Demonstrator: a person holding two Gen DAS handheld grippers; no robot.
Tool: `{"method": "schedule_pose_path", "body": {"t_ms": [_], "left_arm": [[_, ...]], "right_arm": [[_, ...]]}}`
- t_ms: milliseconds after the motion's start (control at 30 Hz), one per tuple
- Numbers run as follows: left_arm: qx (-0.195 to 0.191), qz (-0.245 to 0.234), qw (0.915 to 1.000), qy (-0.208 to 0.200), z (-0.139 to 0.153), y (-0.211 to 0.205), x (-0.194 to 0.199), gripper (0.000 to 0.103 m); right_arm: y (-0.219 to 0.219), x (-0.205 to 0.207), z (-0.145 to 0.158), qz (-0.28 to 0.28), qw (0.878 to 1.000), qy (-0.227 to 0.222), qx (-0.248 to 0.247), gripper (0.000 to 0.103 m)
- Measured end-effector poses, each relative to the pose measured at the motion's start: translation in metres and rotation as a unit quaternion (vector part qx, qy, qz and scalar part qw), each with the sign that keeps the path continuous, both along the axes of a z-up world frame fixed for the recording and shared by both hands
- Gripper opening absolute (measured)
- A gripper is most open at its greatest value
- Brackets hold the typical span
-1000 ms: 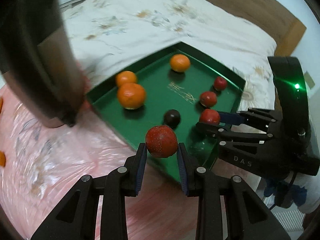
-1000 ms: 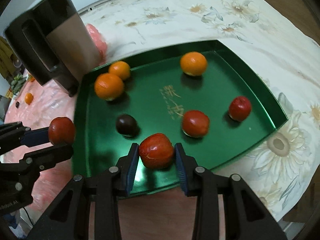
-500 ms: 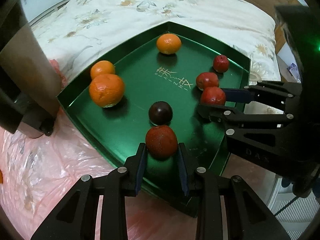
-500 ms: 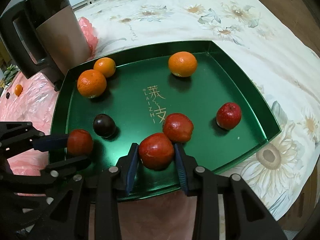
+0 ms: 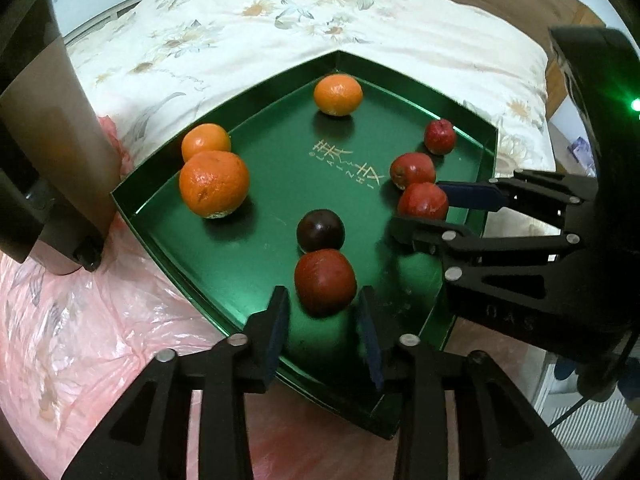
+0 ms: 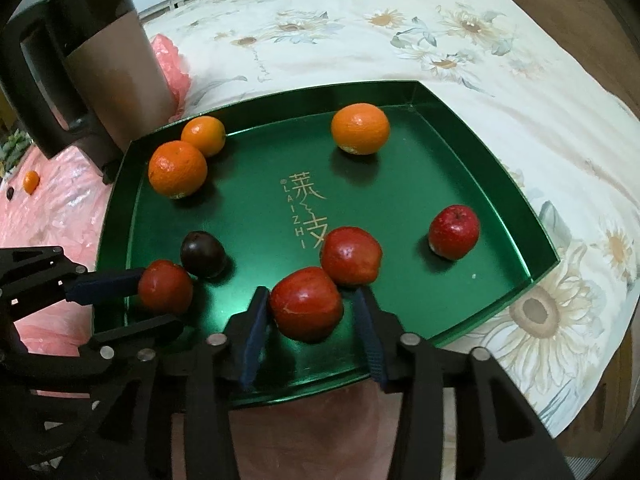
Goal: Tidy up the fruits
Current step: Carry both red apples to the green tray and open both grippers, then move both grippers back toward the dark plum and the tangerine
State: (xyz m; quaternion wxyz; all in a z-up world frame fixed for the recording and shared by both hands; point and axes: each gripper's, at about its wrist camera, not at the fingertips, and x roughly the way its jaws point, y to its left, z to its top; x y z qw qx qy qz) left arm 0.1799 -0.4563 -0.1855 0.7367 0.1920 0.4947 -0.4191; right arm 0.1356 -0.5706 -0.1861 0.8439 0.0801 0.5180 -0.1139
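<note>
Release step: we open both grippers, left point(image 5: 322, 312) and right point(image 6: 310, 316), fingers parting off round red fruits point(image 5: 325, 282) point(image 6: 306, 308) in the shallow green metal tray point(image 6: 460, 120); next, we lift clear.

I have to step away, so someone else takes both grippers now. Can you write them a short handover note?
Left gripper: jaws opening, dark red fruit loose between them on the green tray.
Right gripper: jaws opening, red apple between them, pads clear of it.
In the tray: three oranges, a dark plum, four red fruits.
Left: a small orange and a dark fruit sit on the pink plastic near the kettle.
</note>
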Motion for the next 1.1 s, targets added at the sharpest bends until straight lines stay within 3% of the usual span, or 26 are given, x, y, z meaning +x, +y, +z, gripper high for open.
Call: {"method": "schedule_pose_path", "body": {"t_ms": [133,367,633,1100], "left_arm": [[-0.011,0.0,0.9999,-0.008,0.008,0.006,-0.004,0.046],[-0.031,0.009,0.9988,-0.038,0.023,0.02,-0.007,0.047],[-0.056,0.035,0.9967,-0.048,0.046,0.051,-0.006,0.053],[-0.02,0.068,0.9957,-0.061,0.063,0.123,-0.001,0.055]], "right_arm": [[0.0,-0.003,0.004,-0.005,1.0,-0.003,-0.005,0.096],[0.005,-0.01,0.02,-0.011,1.0,-0.016,-0.01,0.097],[0.007,-0.023,0.04,-0.057,0.998,-0.037,-0.013,0.103],[0.071,-0.022,0.061,-0.029,0.997,-0.064,0.027,0.103]]}}
